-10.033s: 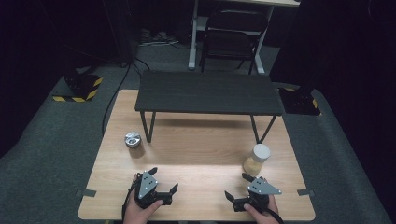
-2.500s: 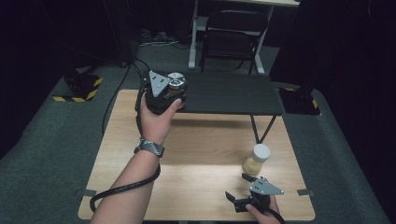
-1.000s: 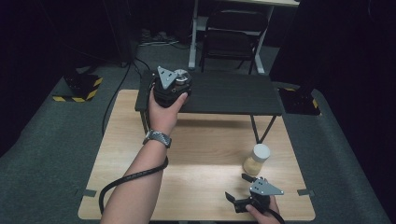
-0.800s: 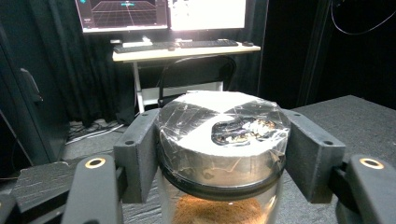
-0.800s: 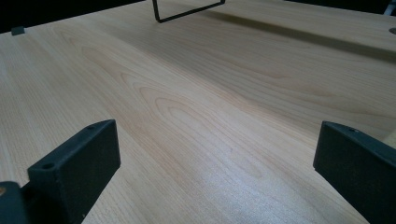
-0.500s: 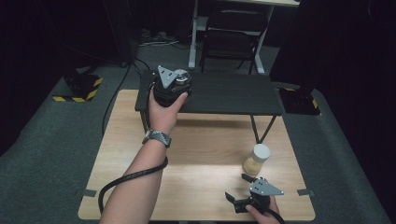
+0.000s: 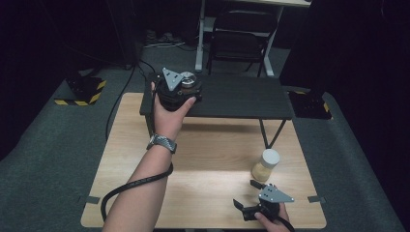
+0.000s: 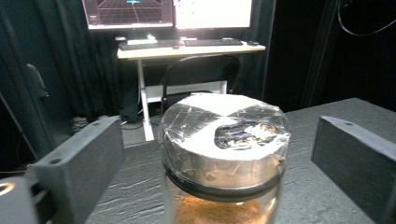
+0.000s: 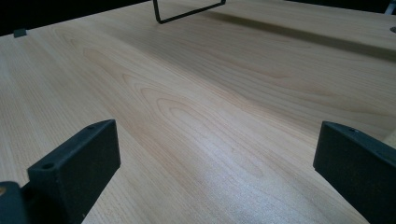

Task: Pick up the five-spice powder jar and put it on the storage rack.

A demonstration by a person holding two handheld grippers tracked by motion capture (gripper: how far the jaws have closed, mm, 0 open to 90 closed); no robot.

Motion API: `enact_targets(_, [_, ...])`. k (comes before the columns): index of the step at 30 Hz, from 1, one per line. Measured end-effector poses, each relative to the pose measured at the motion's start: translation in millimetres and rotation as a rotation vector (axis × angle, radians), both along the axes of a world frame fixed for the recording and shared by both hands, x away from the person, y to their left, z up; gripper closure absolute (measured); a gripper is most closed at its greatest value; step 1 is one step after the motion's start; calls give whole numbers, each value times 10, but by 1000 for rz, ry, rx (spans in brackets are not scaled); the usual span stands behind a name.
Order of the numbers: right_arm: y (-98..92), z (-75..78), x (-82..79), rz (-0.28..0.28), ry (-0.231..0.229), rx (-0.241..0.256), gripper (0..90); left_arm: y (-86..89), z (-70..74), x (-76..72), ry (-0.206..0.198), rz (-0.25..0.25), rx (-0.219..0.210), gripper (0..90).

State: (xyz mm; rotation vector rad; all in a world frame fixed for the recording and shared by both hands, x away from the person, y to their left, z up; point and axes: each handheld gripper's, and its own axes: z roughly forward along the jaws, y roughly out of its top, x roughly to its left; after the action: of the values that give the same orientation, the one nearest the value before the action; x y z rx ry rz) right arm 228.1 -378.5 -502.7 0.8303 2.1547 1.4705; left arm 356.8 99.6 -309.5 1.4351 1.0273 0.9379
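Ten seconds back the jar (image 7: 188, 81) stood on the desk (image 7: 208, 164) near its left edge, and both grippers lay at the near edge. Now the jar stands on the black shelf (image 7: 241, 96), at that shelf's left end and close to its front edge, and the left gripper (image 7: 180, 89) is up there with it, the arm stretched forward across the desk. From half a second ago nothing visible has shifted: same hand, same jar, same spot.

The jar is upright, its long axis vertical, its silver lid (image 8: 224, 123) facing up. In the left gripper view it sits between the two black fingers (image 8: 79, 163), which stand apart with a clear gap on each side, so they are around it and not clamped on it.

The right gripper (image 7: 249, 209) rests at the desk's near edge toward the right corner, its fingers (image 9: 77, 163) spread wide over bare wood. Just beyond it, a second jar with a white lid (image 7: 266, 164) stands upright on the desk, in front of the shelf's right leg.
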Motion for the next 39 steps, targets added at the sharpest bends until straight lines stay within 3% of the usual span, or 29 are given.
enact_targets(10, [7,0,-3,-1,-1,-2,0,54,-28,-133,-35,-29,14,5])
enact_targets(22, [13,3,-2,1,0,-4,0,183,-164,-290,-32,-47,-1,5])
enact_targets(39, [22,8,-2,4,-2,-12,0,332,-620,-713,-49,-92,5,4])
